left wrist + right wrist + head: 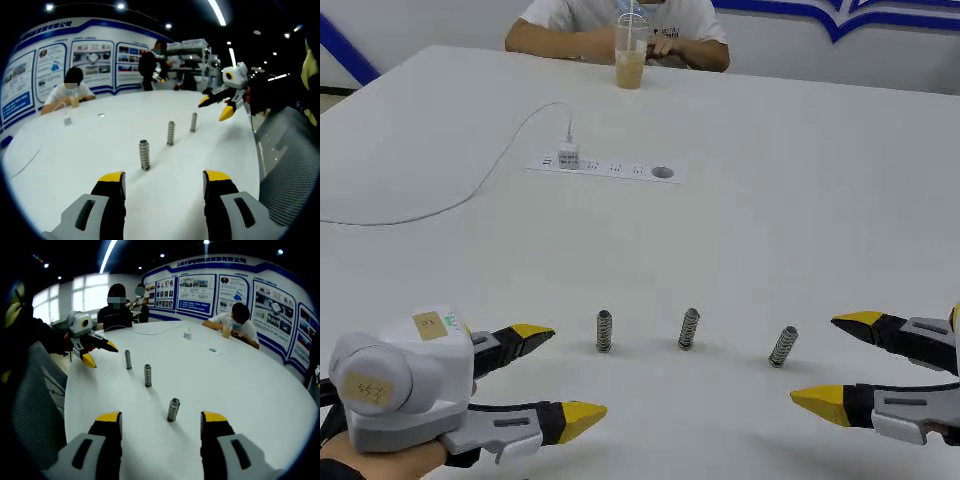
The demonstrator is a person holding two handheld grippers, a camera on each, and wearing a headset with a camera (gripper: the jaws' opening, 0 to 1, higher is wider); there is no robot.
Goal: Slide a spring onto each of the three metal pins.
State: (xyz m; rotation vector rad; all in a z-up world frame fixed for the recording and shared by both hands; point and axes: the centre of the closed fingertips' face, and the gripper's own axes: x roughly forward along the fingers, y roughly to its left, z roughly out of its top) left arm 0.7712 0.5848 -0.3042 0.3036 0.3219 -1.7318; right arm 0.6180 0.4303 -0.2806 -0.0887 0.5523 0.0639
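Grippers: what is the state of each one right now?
Left gripper: open, holding nothing.
Right gripper: open, holding nothing.

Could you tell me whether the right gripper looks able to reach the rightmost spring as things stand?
Probably yes: the right gripper is open and empty, and the spring stands ahead of its jaws with bare table between.

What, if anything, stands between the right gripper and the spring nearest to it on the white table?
Nothing visible does. Only bare white table lies between the open right gripper and the nearest spring, which stands slightly tilted. The middle spring and the far spring stand beyond it, not in the way.
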